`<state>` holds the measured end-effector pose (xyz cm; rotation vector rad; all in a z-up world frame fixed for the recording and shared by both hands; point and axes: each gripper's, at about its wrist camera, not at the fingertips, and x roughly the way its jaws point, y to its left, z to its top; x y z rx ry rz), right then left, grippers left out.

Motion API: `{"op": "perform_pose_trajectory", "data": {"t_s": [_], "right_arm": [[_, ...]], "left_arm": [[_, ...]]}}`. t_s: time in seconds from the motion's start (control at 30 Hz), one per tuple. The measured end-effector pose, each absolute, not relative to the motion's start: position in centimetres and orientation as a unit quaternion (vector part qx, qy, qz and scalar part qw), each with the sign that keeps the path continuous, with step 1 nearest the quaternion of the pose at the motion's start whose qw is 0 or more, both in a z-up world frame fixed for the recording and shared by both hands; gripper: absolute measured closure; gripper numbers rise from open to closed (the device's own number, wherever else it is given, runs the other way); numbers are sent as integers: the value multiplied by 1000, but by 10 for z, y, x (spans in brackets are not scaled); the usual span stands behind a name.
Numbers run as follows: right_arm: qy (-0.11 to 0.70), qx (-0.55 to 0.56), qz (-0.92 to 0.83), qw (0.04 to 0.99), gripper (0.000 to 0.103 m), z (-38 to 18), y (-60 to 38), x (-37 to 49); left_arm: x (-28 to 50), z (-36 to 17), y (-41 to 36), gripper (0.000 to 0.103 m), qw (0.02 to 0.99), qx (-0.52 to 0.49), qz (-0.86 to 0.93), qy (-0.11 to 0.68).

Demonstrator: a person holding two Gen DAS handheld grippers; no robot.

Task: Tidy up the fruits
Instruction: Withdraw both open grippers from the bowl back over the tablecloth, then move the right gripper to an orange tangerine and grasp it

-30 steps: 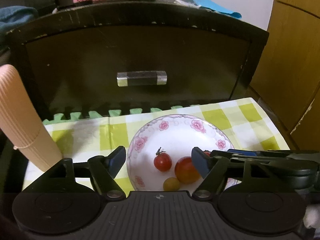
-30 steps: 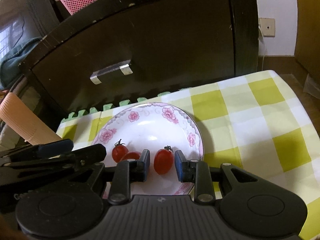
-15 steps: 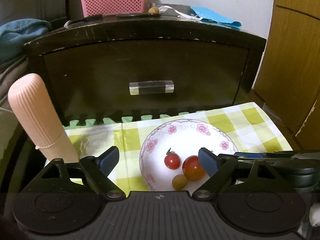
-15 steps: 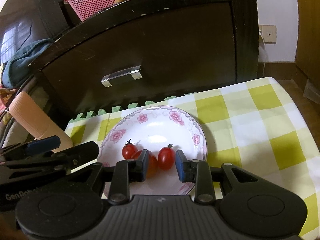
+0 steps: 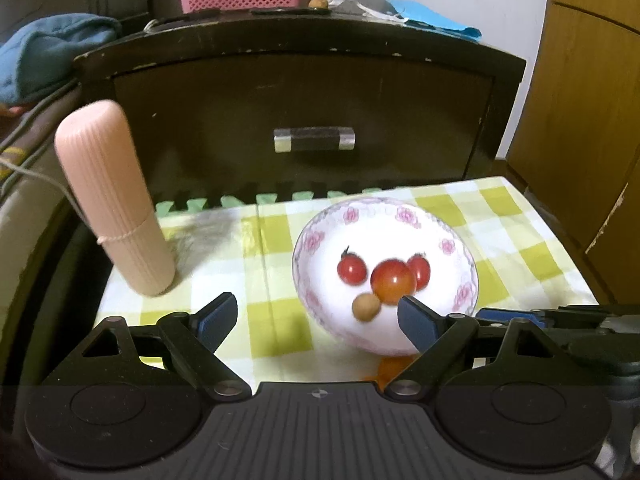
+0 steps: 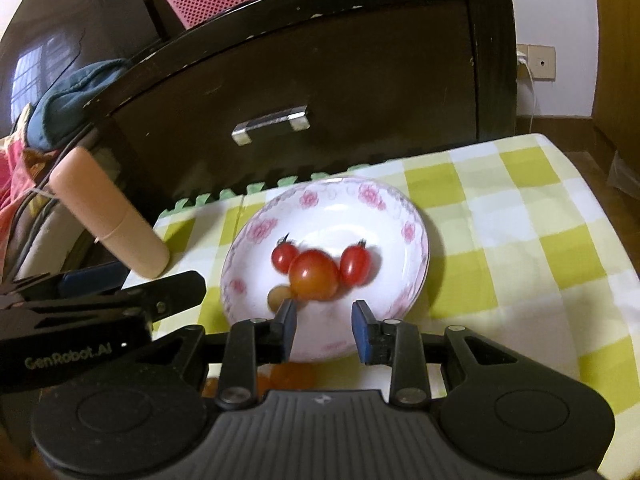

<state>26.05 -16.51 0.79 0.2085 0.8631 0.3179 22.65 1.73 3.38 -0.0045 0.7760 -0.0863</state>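
We look at the flowered bowl in the middle of the frame, sitting on the yellow and white checked cloth. Four fruits lie in it. There is a big round tomato, a small cherry tomato to its upper left, an oval cherry tomato to its right, and a little tan fruit at its lower left. The big tomato touches its neighbours.

Half a second ago our right gripper was squeezing the oval cherry tomato. Now its two blue fingers are spread apart with nothing between them, and they sit near the bottom of the frame, below the fruit. The oval tomato rests in the bowl. So one more fruit has gone into the bowl, and that step looks done.

Our left gripper is spread wide too and holds nothing. It sits lower in the frame than the bowl and looks pulled back from a second ago.

Something orange peeks out under the near edge of the bowl, but it is too hidden to name. If it is fruit, we think it may go in next.

A pink ribbed tube stands at the left. A dark drawer fills the top of the frame.
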Motion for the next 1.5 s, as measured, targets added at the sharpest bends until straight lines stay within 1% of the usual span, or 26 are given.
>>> {"op": "perform_pose_trajectory", "data": {"t_s": [0.5, 0.67, 0.73, 1.1, 1.27, 1.5], "right_arm": [[456, 72, 170, 871, 73, -10, -151, 204], [467, 60, 188, 862, 73, -16, -137, 194], [471, 55, 195, 858, 73, -18, -131, 193], [492, 37, 221, 841, 72, -38, -107, 202], [496, 33, 225, 838, 71, -46, -103, 208], [492, 31, 228, 840, 72, -46, -105, 206]], "left_arm": [[182, 22, 34, 12, 907, -10, -34, 419], [179, 18, 45, 11, 901, -30, -25, 431], [180, 19, 49, 9, 901, -36, -21, 432], [185, 11, 50, 9, 895, -34, -18, 444], [188, 4, 50, 9, 888, -45, -22, 457], [195, -7, 47, 9, 874, -61, -32, 480]]}}
